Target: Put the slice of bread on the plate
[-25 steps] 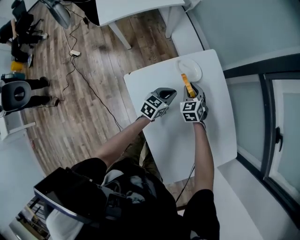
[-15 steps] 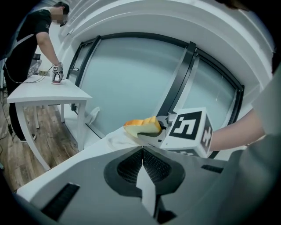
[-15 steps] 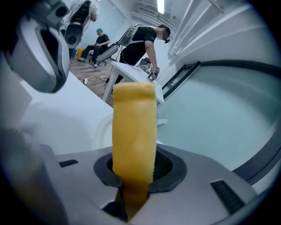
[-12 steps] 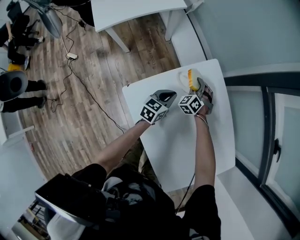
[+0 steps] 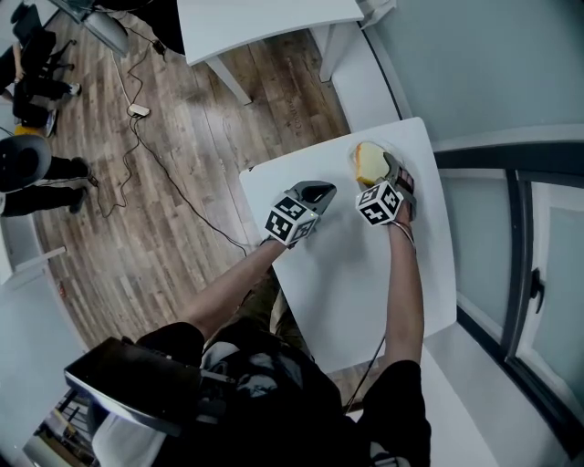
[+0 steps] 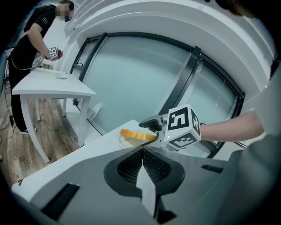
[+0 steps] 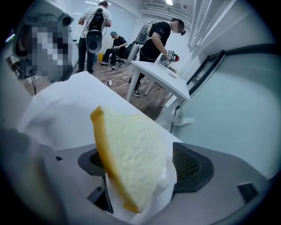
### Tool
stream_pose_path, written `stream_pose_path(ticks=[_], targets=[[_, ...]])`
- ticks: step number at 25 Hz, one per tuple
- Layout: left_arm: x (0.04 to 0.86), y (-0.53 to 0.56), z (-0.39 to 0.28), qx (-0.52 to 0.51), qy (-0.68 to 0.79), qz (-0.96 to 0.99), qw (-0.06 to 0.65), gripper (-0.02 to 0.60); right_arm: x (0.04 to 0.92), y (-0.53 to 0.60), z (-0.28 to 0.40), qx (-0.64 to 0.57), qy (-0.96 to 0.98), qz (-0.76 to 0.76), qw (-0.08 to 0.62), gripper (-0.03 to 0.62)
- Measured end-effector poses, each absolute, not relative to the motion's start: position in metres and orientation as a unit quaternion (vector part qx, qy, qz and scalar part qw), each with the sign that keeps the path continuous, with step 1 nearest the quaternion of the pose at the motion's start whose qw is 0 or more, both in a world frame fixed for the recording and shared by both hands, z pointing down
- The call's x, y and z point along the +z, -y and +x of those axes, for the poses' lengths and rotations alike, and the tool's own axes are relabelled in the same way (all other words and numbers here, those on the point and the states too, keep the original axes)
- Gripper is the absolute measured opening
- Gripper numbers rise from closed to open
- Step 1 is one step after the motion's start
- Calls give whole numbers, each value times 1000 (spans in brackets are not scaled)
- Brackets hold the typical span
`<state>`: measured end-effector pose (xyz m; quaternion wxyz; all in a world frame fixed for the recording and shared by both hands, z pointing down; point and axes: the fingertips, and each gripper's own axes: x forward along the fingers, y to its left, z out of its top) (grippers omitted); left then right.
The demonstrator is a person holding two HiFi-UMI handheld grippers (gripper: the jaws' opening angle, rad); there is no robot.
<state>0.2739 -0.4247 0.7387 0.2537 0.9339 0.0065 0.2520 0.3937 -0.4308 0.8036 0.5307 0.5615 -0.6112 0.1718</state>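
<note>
A slice of bread [image 5: 369,163] with a yellow crust lies tilted over the small white plate [image 5: 355,151] at the far end of the white table [image 5: 365,264]. My right gripper [image 5: 383,170] points down at it and its jaws are opening. In the right gripper view the bread [image 7: 131,158] sits between the jaws, leaning toward the left one, with a gap to the right pad [image 7: 191,167]. My left gripper [image 5: 319,191] hovers to the left, shut and holding nothing. The left gripper view shows the bread [image 6: 137,135] above the plate [image 6: 123,141].
A second white table [image 5: 265,18] stands beyond, across a wood floor with cables [image 5: 146,128]. A dark window frame [image 5: 520,228] runs along the right side of the table. Several people stand at the far table [image 7: 162,72].
The right gripper carried the bread forward and down to the plate, and its jaws have spread apart. The bread went from upright to lying over the plate. The left gripper drifted slightly left.
</note>
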Motion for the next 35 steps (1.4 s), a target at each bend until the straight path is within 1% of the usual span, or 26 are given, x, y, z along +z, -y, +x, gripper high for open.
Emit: stream_pose_path(ticks=[4,8,11,13,17,20,24,26,28,31,35], targets=[[733,414,272,253,-20,933,256,6,802,410,388,204,621,536,534,459],[727,401,271,257,-31,932,253,6,805,381,393,227,606,531,546,463],[720,392,269,257,-36,932,254,6,799,360,398,240,588,557,535,463],[714,387,266,255,-37,932,255,6,784,350,397,239,580,593,505,462],[691,376,255,238,-36,938,248,6,729,330,377,231,567,681,401,456],[669,363,242,226,-38,946,227,6,679,307,354,217,549,742,316,258],[632,338,220,202,-40,956,208,6,622,269,321,196,538,791,216,110],[613,322,205,189,-39,961,198,6,596,247,303,189,531,808,170,71],[594,306,189,177,-35,966,186,6,572,227,286,181,523,822,133,11],[574,283,166,163,-28,970,175,6,545,200,256,176,522,830,92,11],[558,243,140,157,-31,973,166,6,528,162,219,178,527,828,74,11]])
